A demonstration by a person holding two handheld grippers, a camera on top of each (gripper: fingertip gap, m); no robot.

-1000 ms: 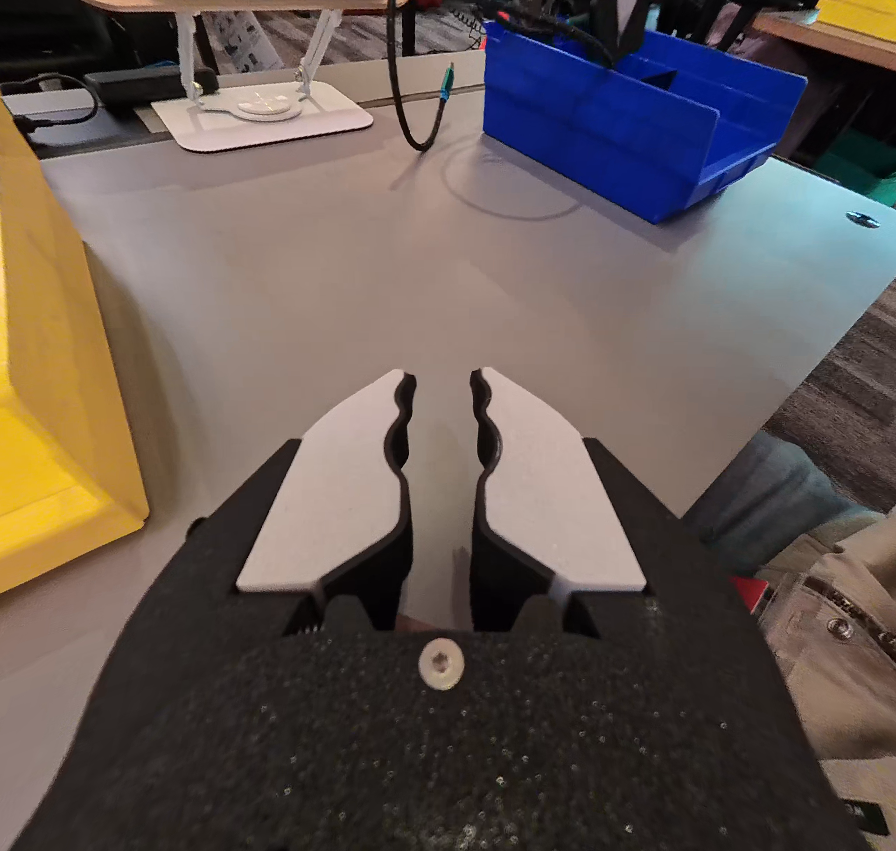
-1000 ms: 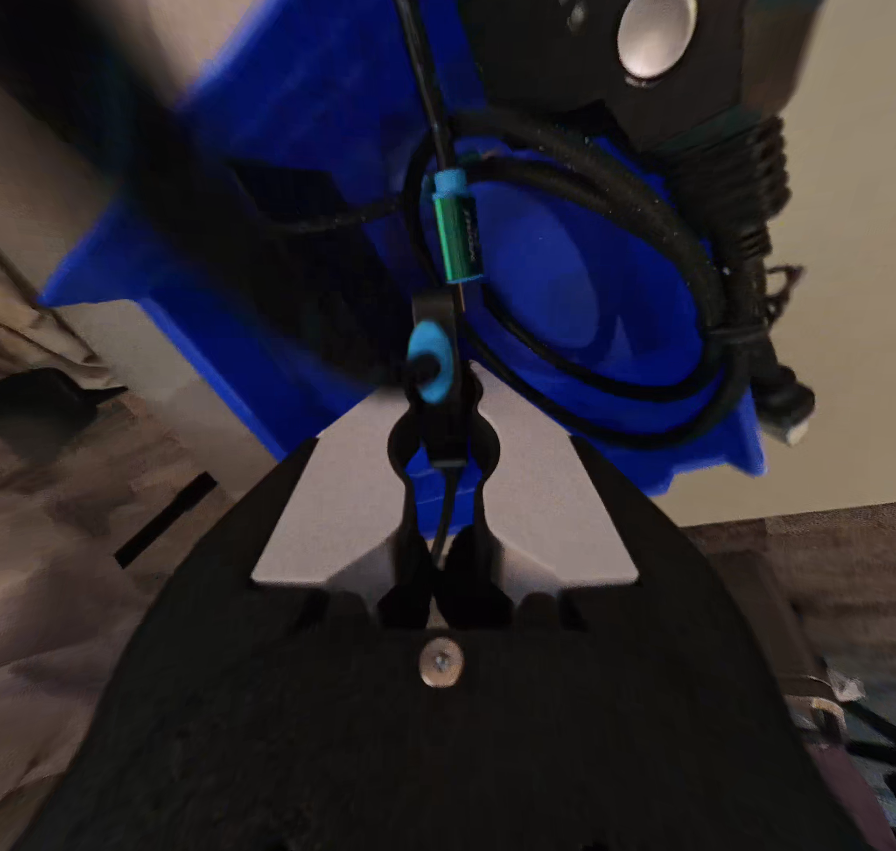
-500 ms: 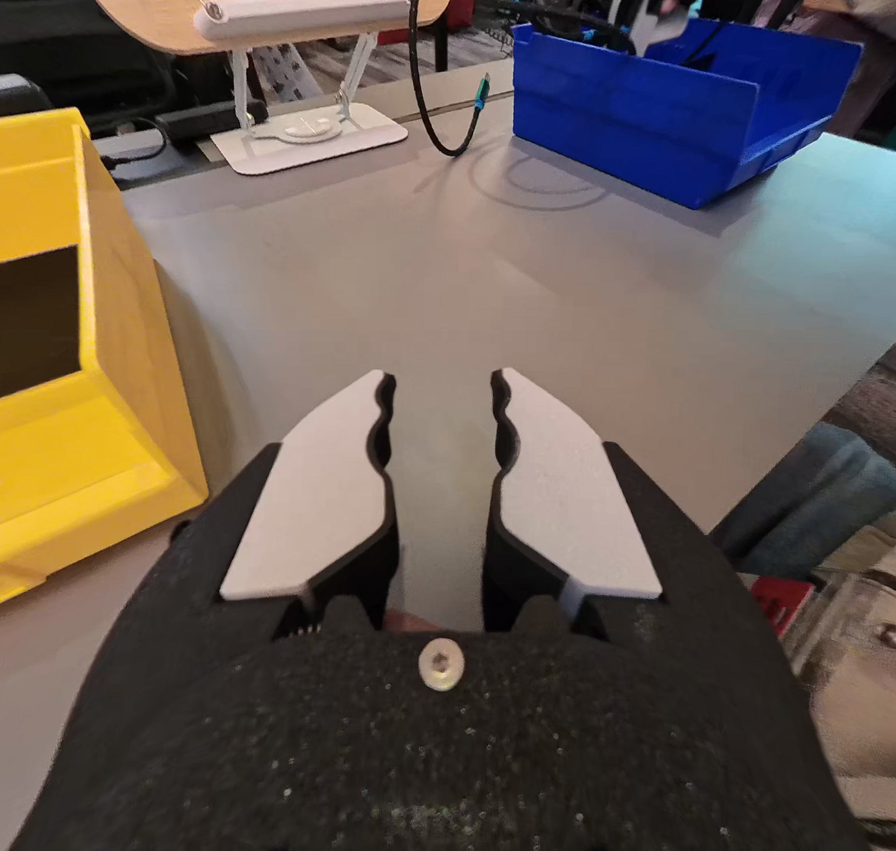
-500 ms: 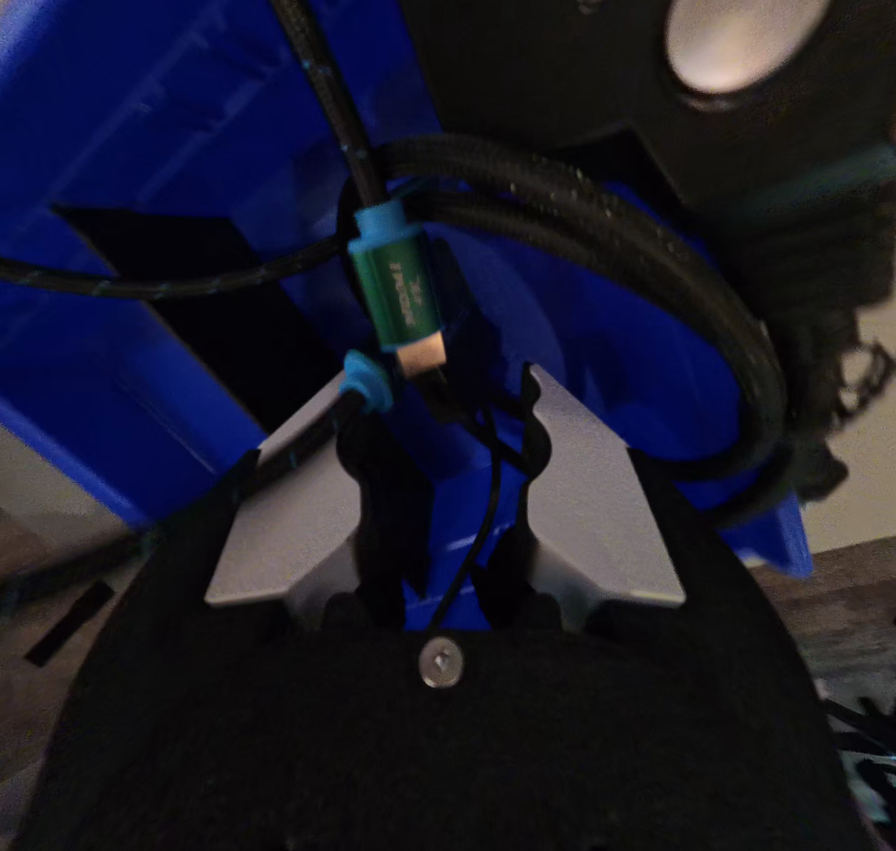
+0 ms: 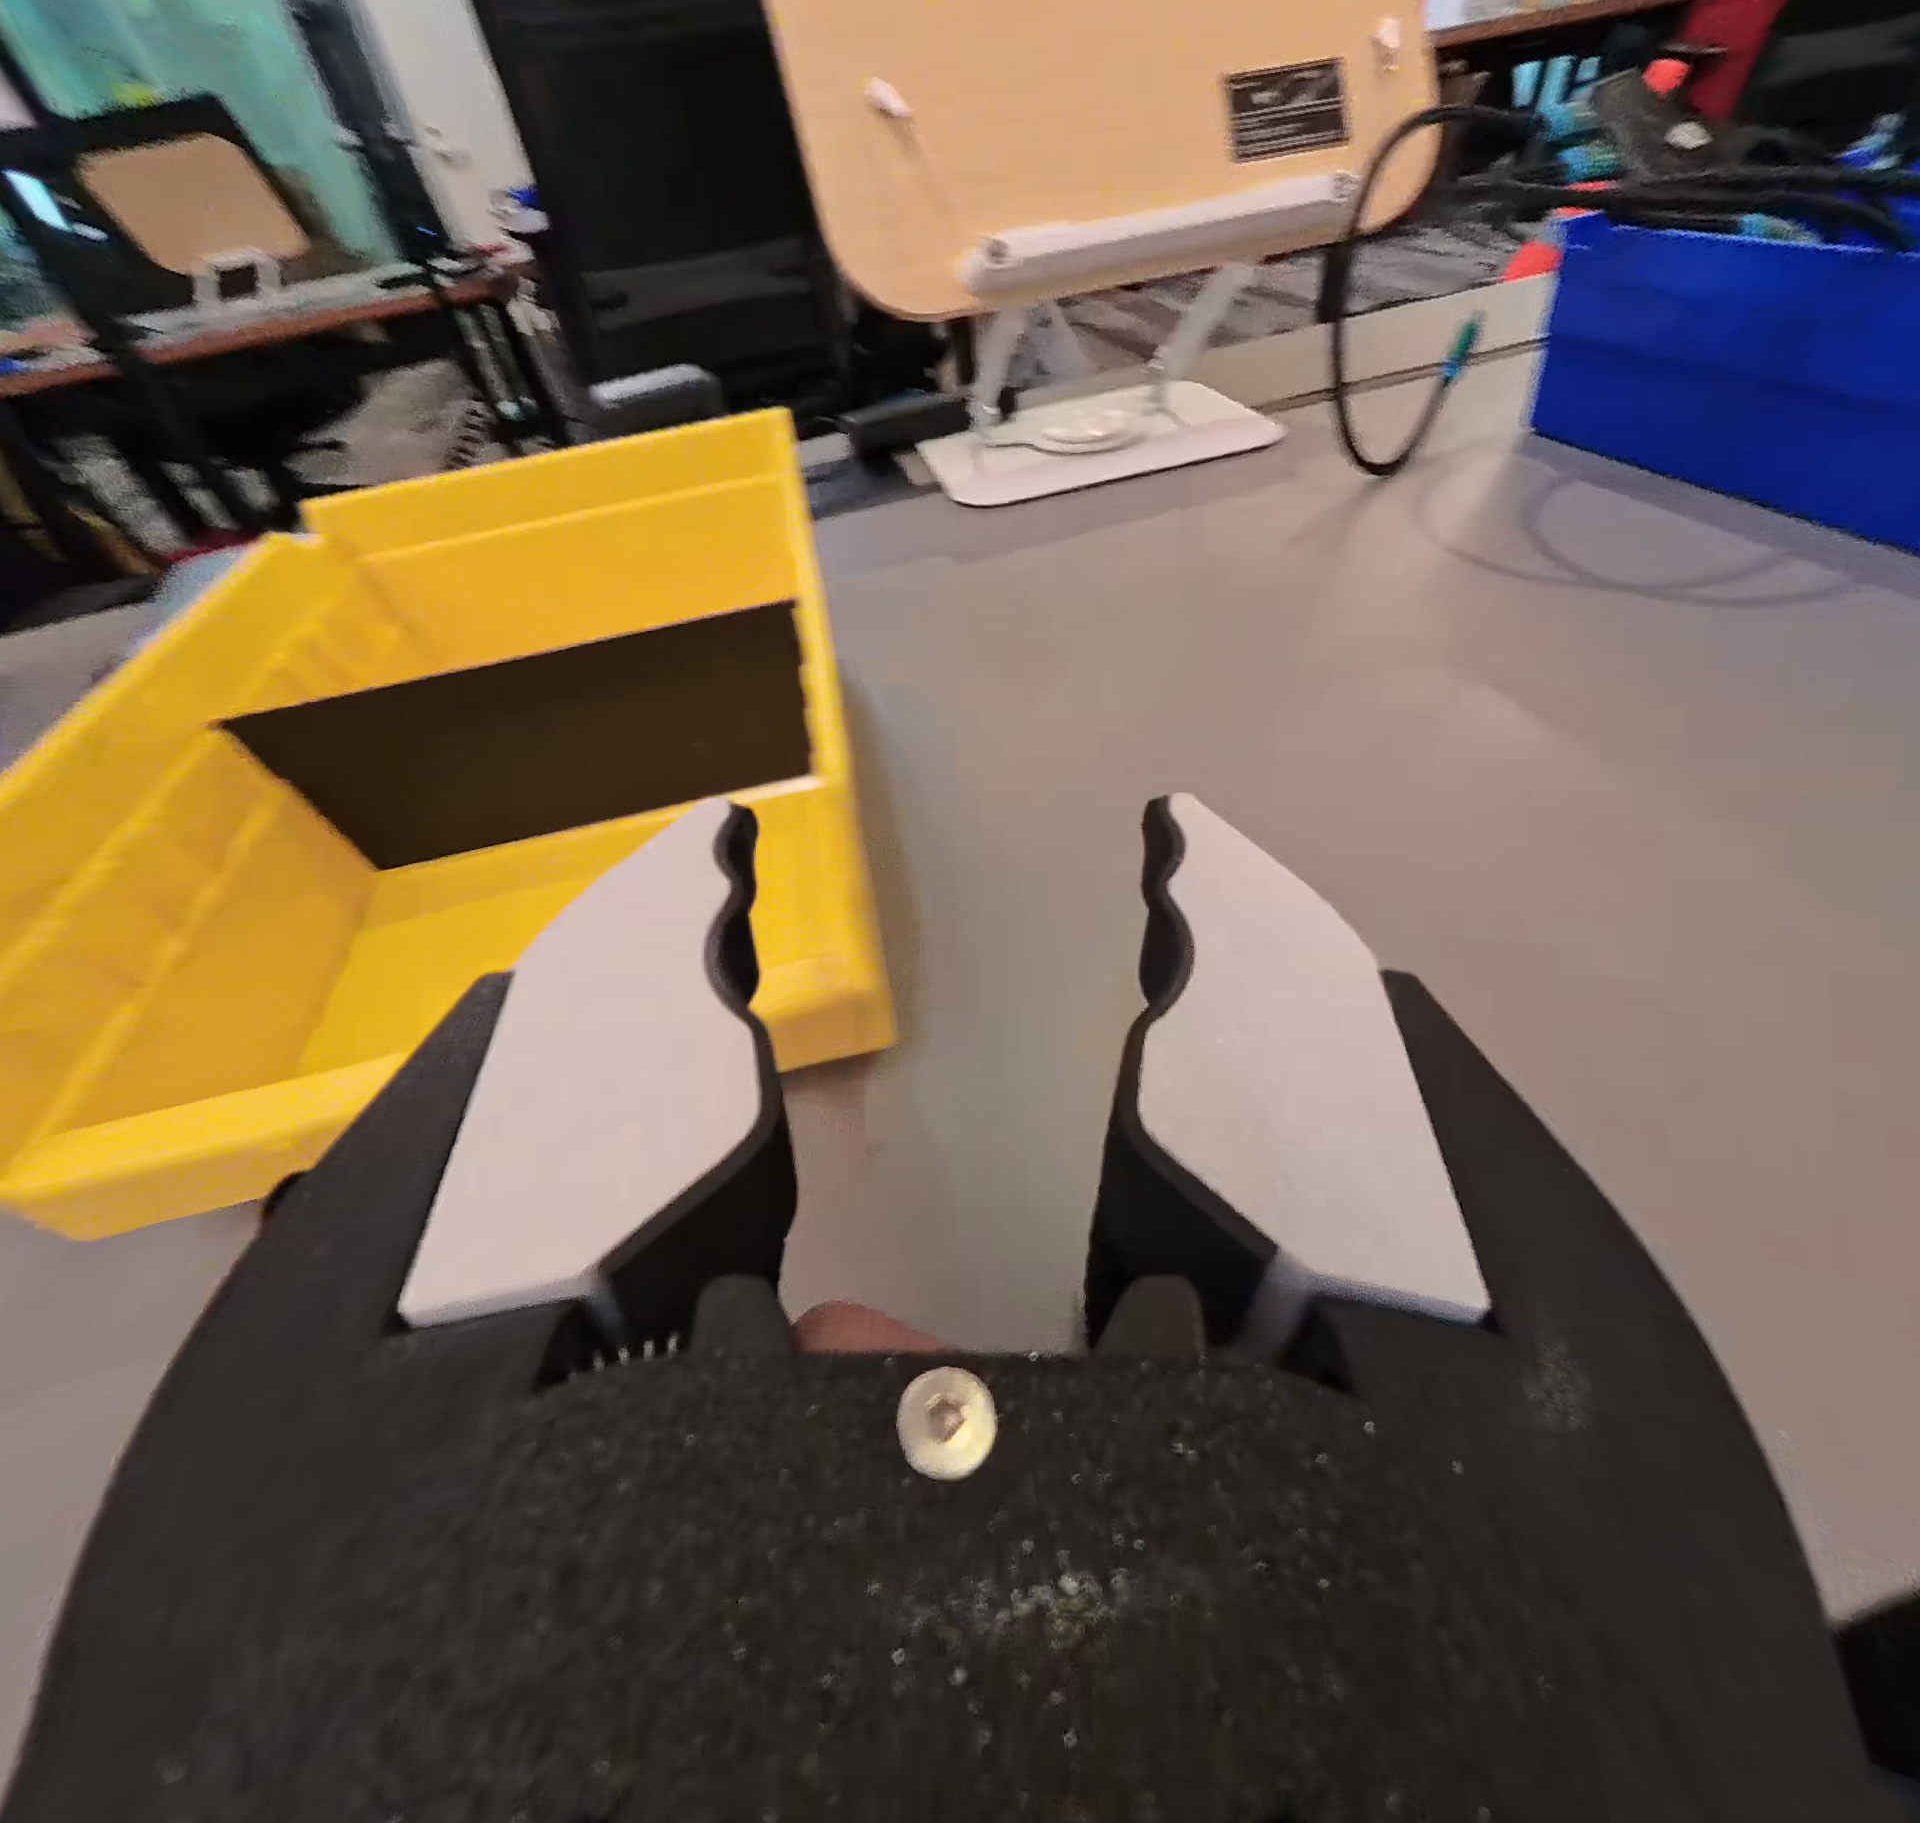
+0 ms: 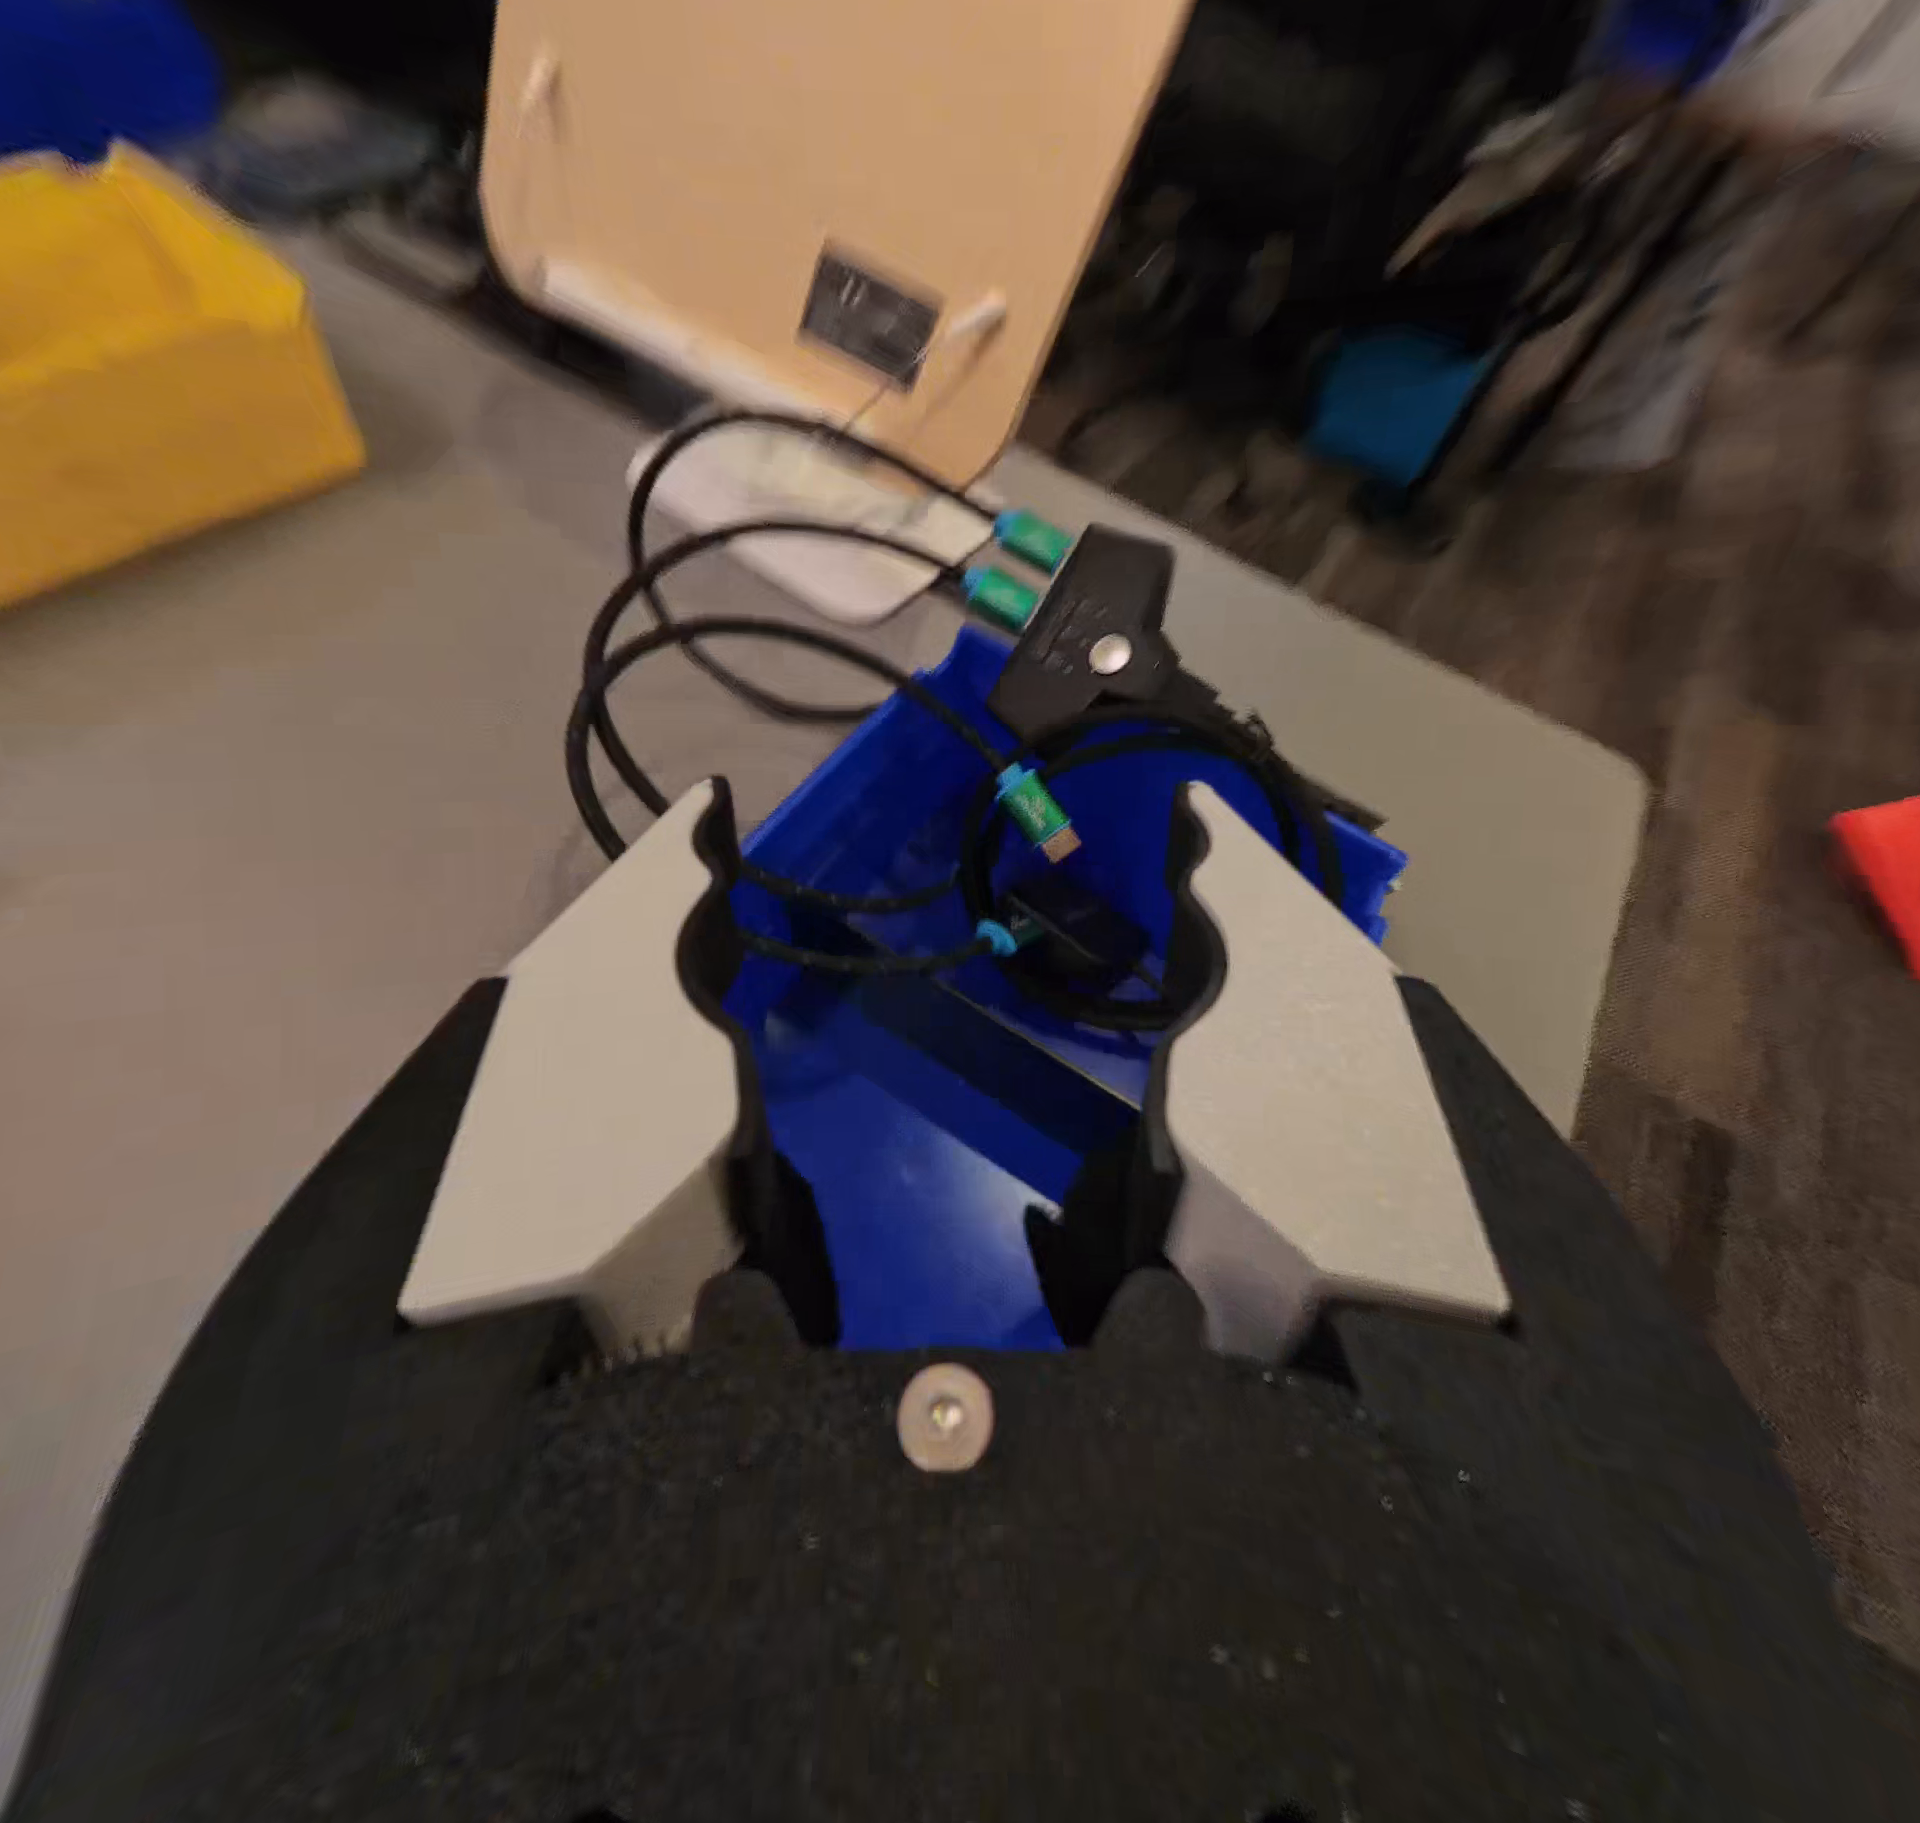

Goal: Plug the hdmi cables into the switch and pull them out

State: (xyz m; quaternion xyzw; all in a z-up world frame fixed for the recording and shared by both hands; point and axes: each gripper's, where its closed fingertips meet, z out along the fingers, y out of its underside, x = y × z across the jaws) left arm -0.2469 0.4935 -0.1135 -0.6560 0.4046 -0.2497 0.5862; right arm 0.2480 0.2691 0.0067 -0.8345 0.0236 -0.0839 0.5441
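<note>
Both claws stand apart and empty: the left claw [image 5: 948, 817] over bare bench [image 5: 1351, 734] beside the yellow bin [image 5: 436, 568], the right claw [image 6: 951, 797] above the blue bin [image 6: 914, 1181]. The switch [image 6: 1091, 630] sits at frame centre with two cables [image 6: 665, 693] seemingly plugged in and one plug [image 6: 1034, 817] free. How much plugging remains is unclear; blur hides the ports.

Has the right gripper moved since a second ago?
Yes. The right gripper has let go of the cable plug and backed away from the blue bin, which now looks smaller and sits wholly ahead of its open jaws.
</note>
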